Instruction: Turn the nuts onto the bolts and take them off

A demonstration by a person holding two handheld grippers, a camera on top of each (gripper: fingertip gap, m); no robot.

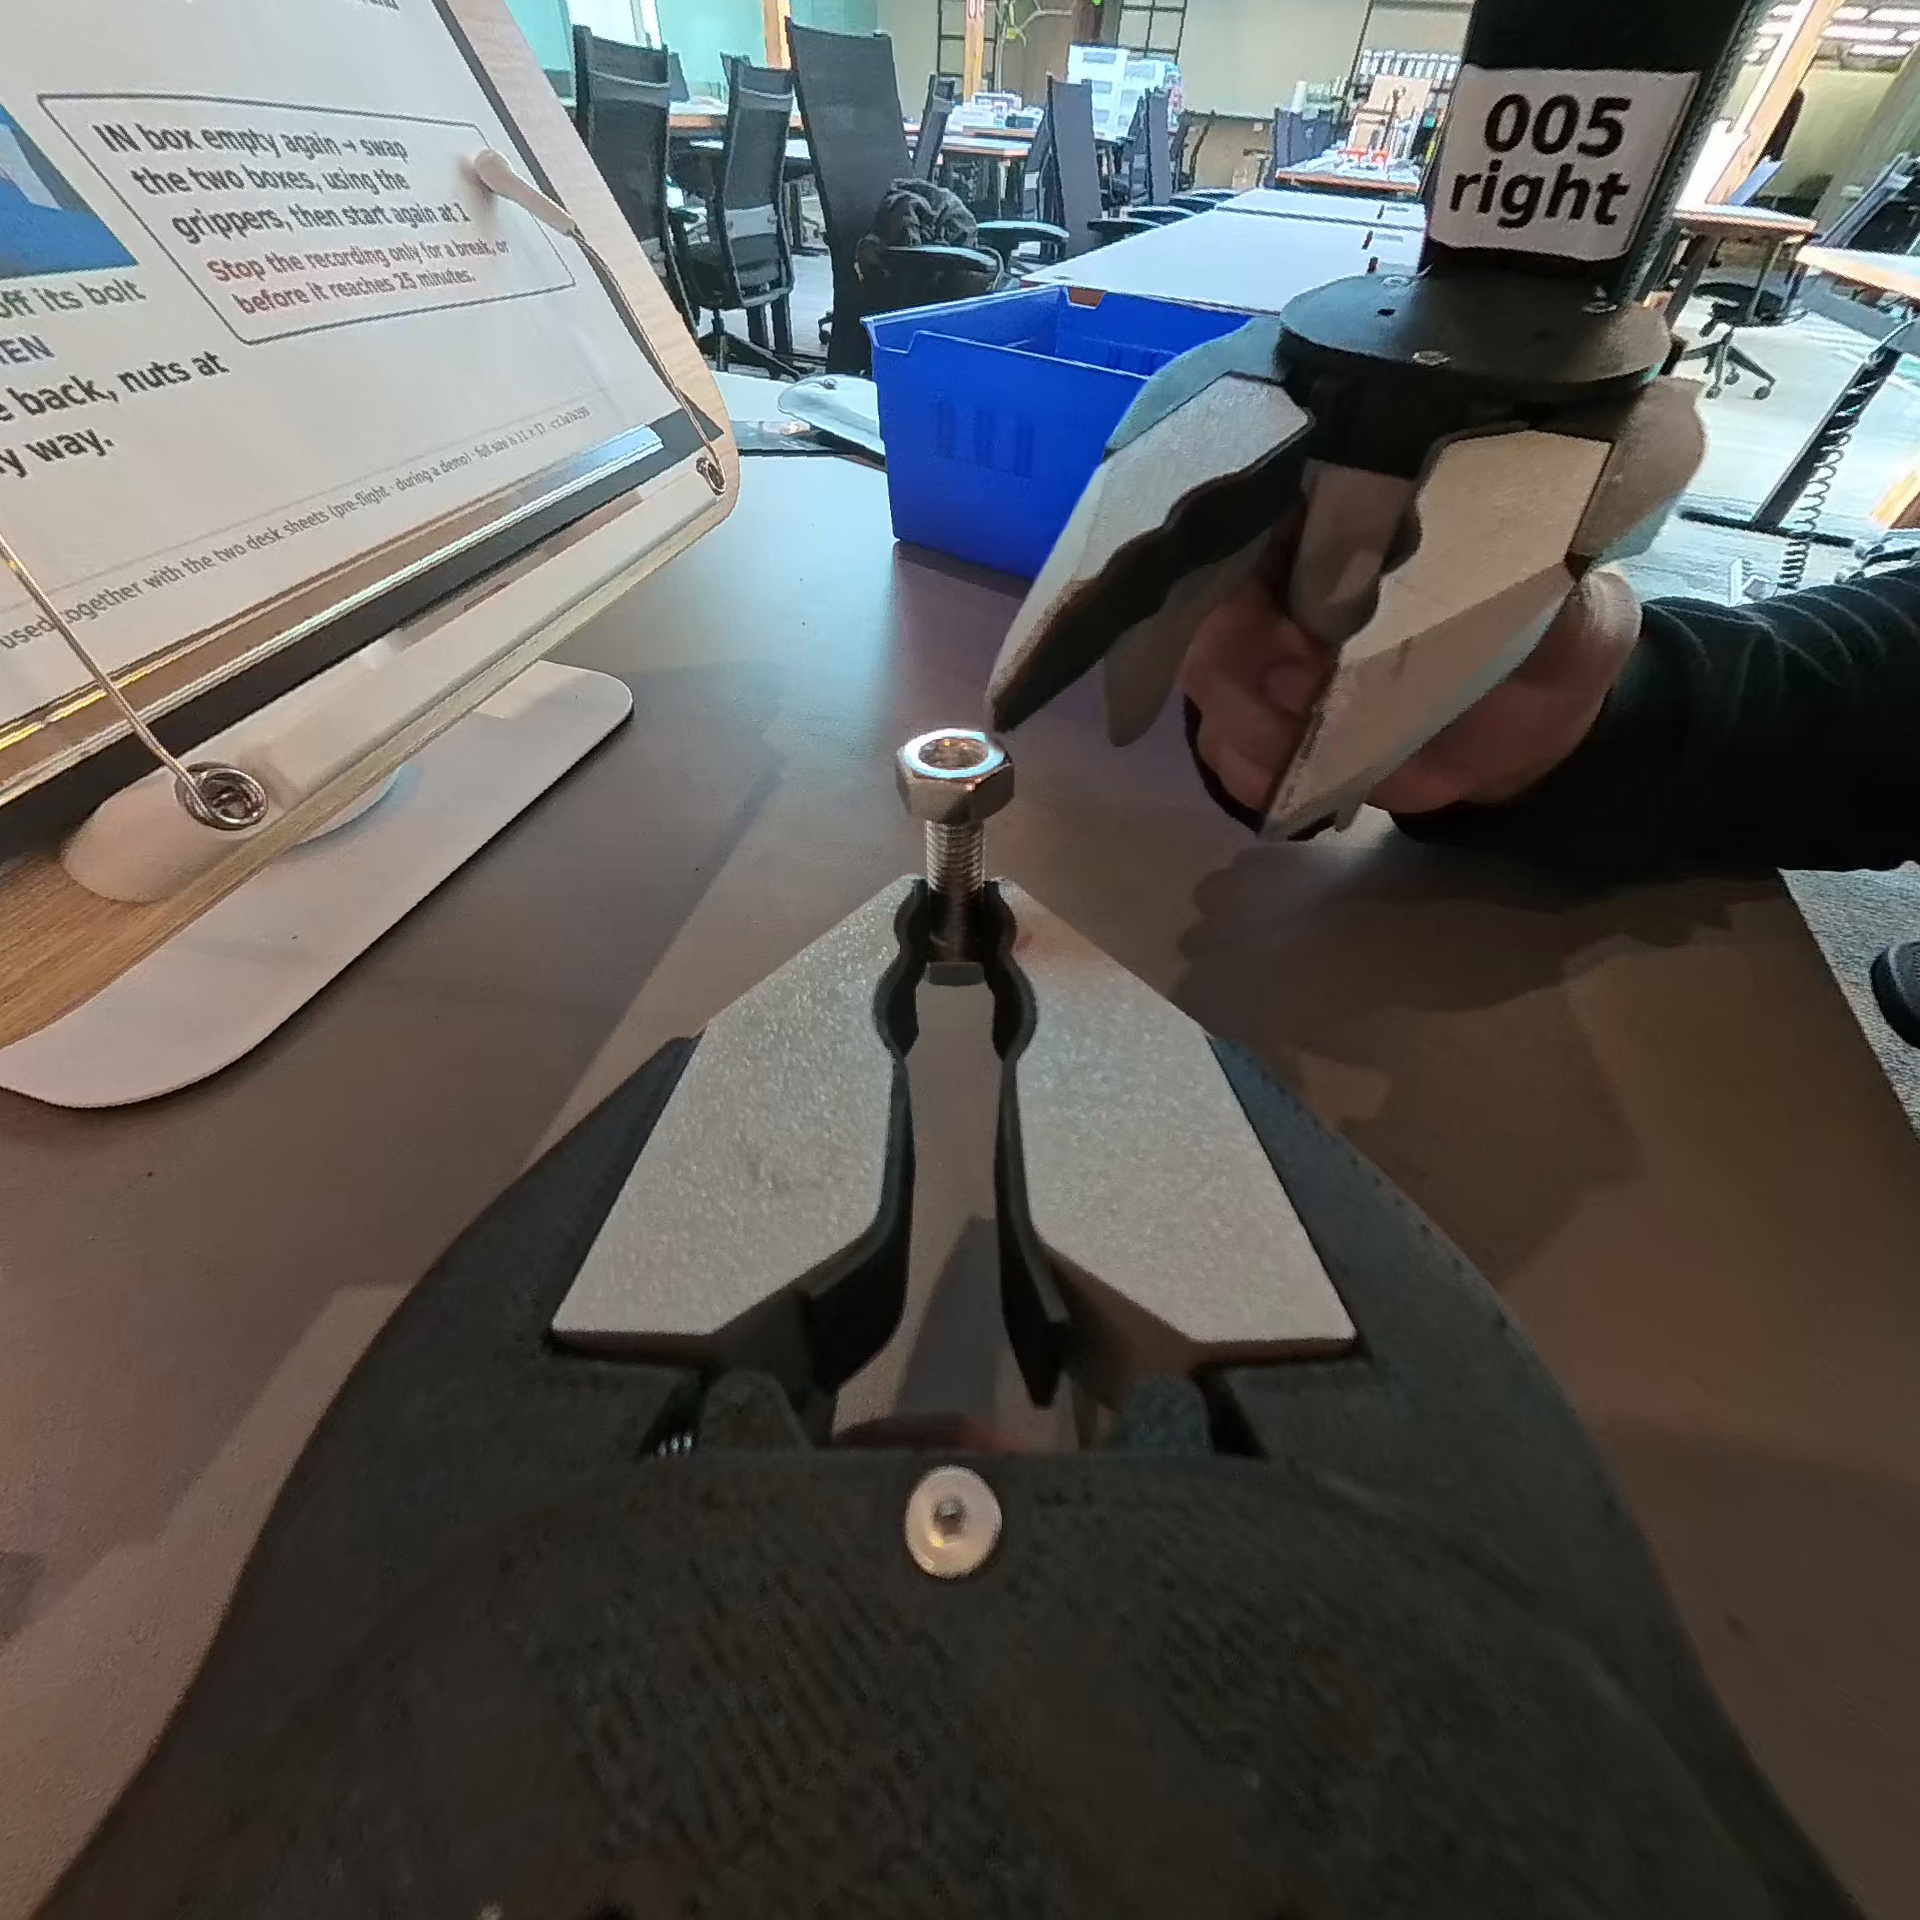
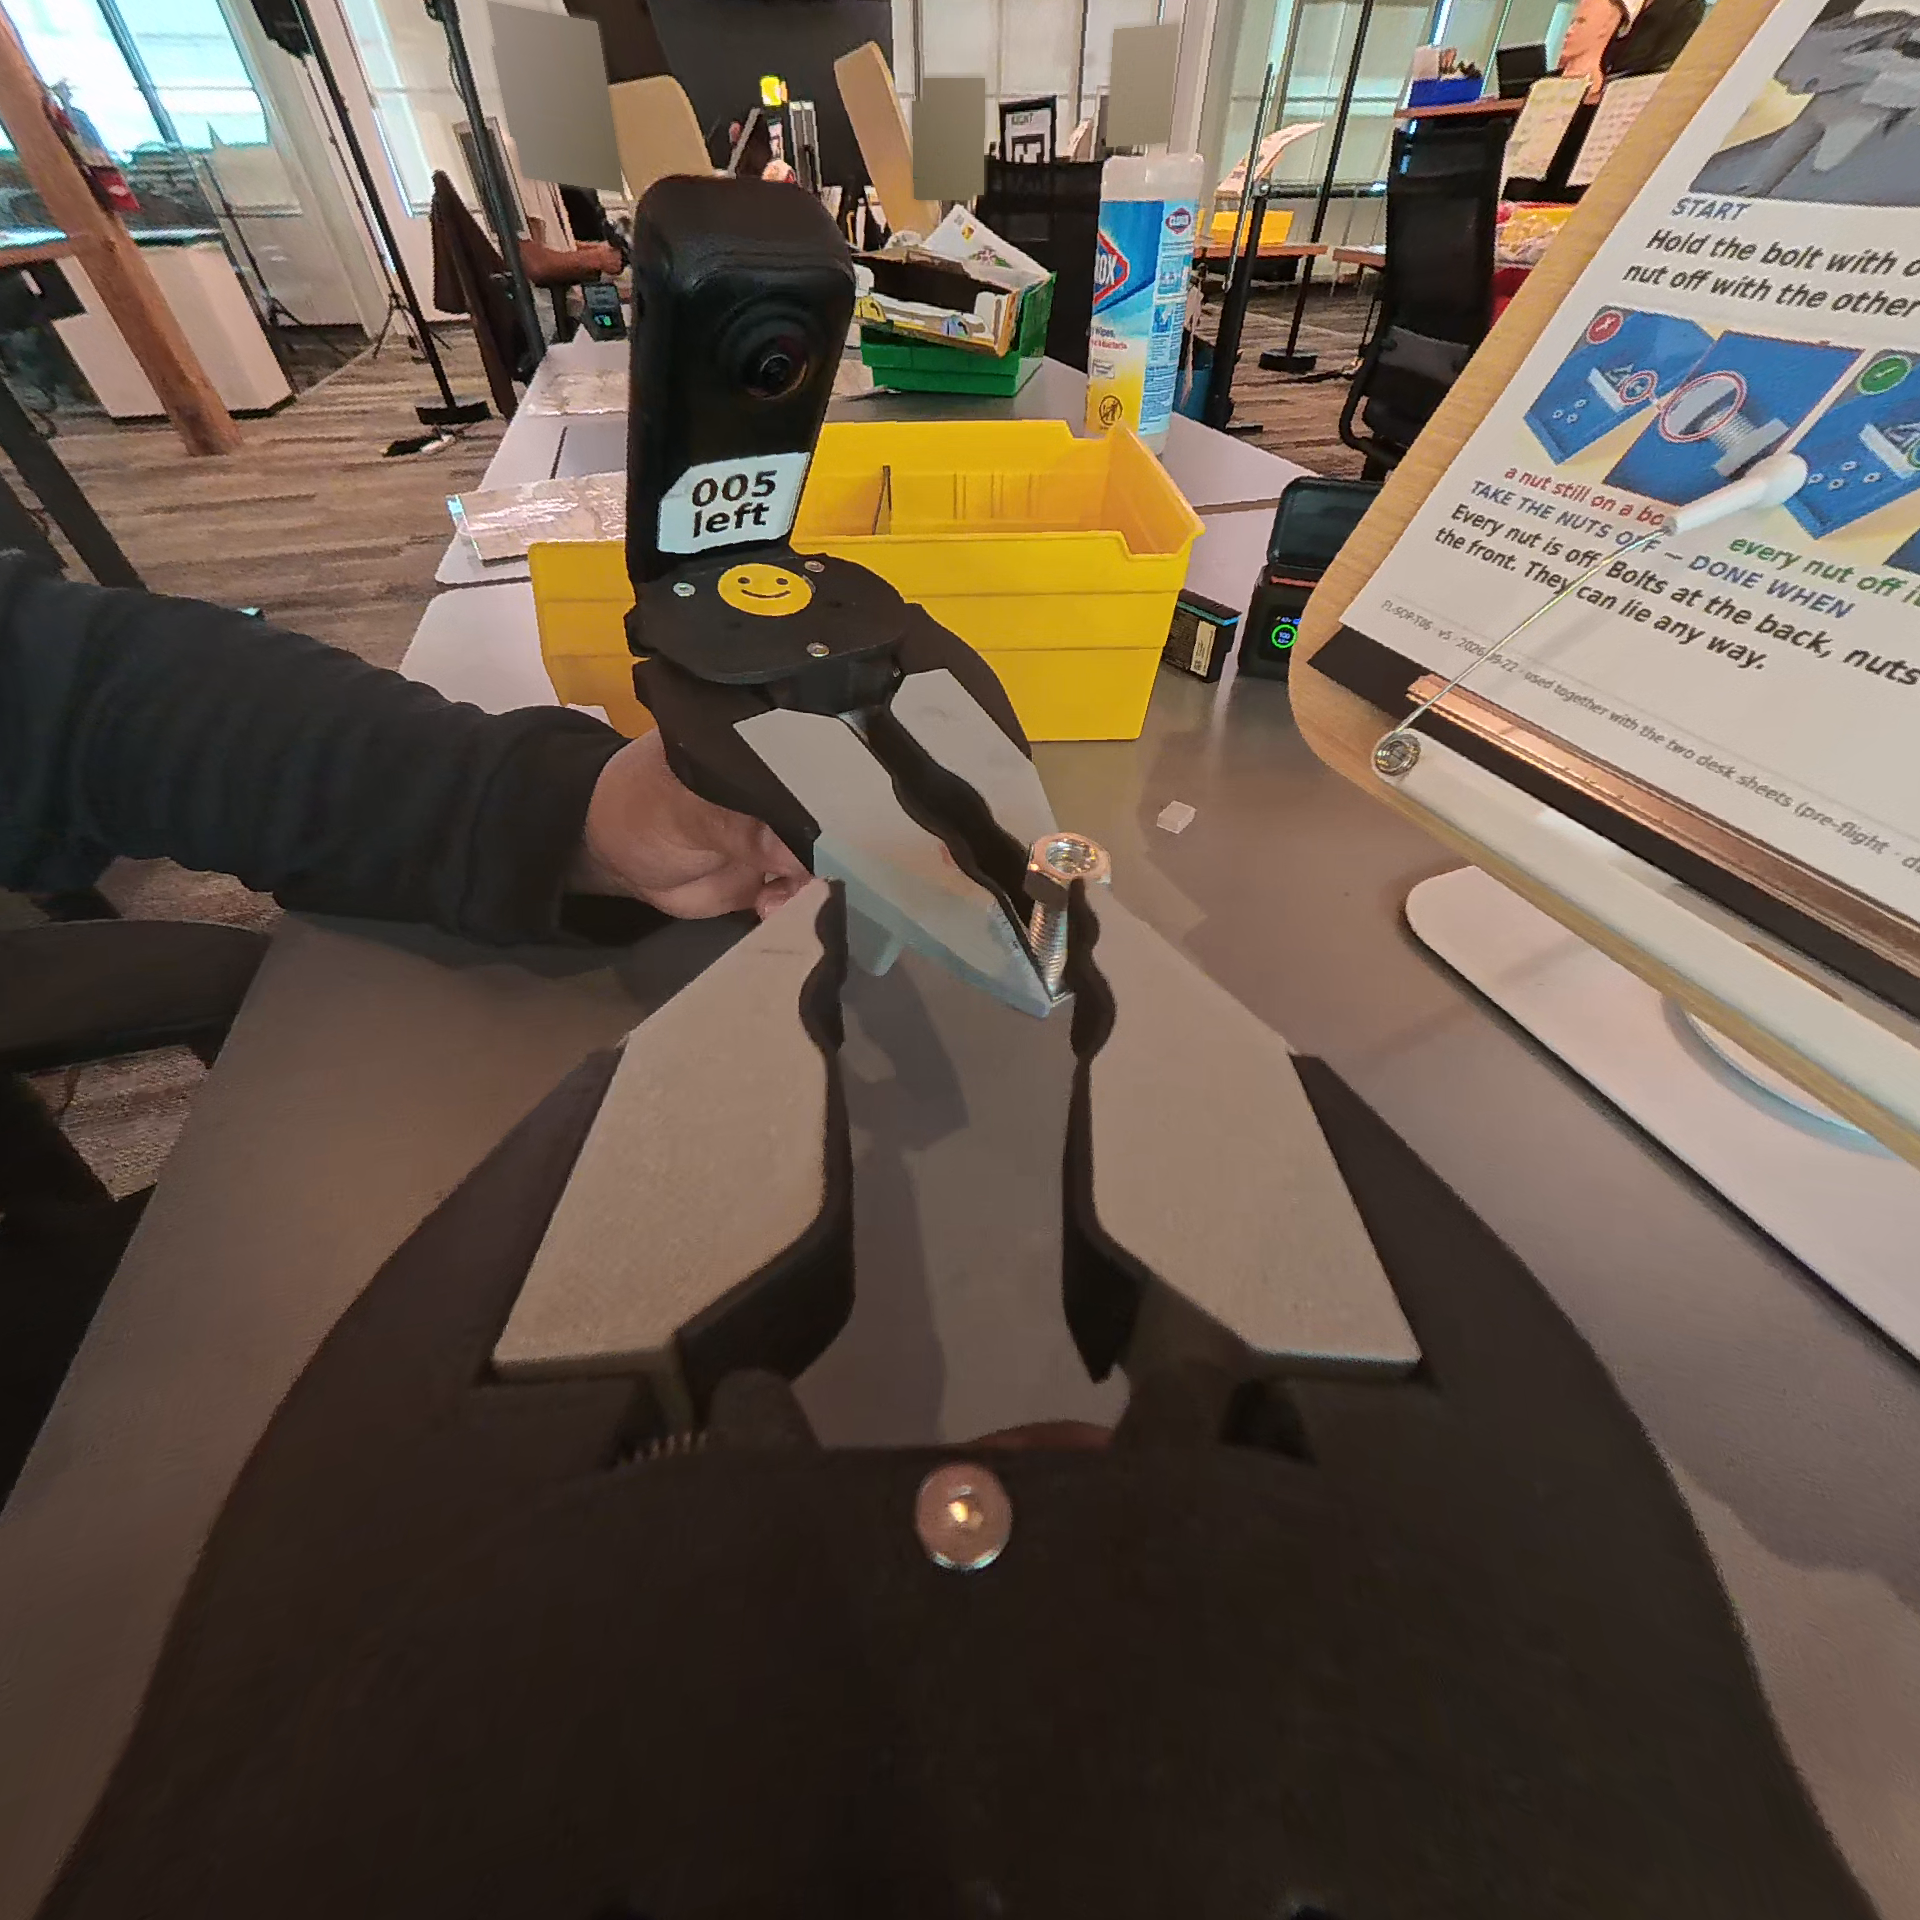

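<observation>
A steel bolt (image 1: 951, 862) stands upright, its head end held between the fingers of my left gripper (image 1: 956, 935), which is shut on it a little above the table. A hex nut (image 1: 954, 774) sits on the bolt's top end. My right gripper (image 1: 1143, 769) is open just to the right of the nut, with one fingertip (image 1: 1003, 717) almost touching it. In the right wrist view, my right gripper (image 2: 956, 925) is open and empty. The nut (image 2: 1068, 862) and bolt (image 2: 1047, 935) stand by its right fingertip, held by the left gripper (image 2: 1039, 987).
A blue bin (image 1: 997, 457) stands behind the right gripper. A yellow bin (image 2: 1039, 603) stands behind the left gripper. An instruction sheet on a stand (image 1: 312, 416) (image 2: 1662, 520) takes up one side of the grey table (image 1: 1455, 1091). A wipes canister (image 2: 1143, 301) and a small black device (image 2: 1288, 582) stand farther back. There is about 4 centimeters between the tips of the two grippers.
</observation>
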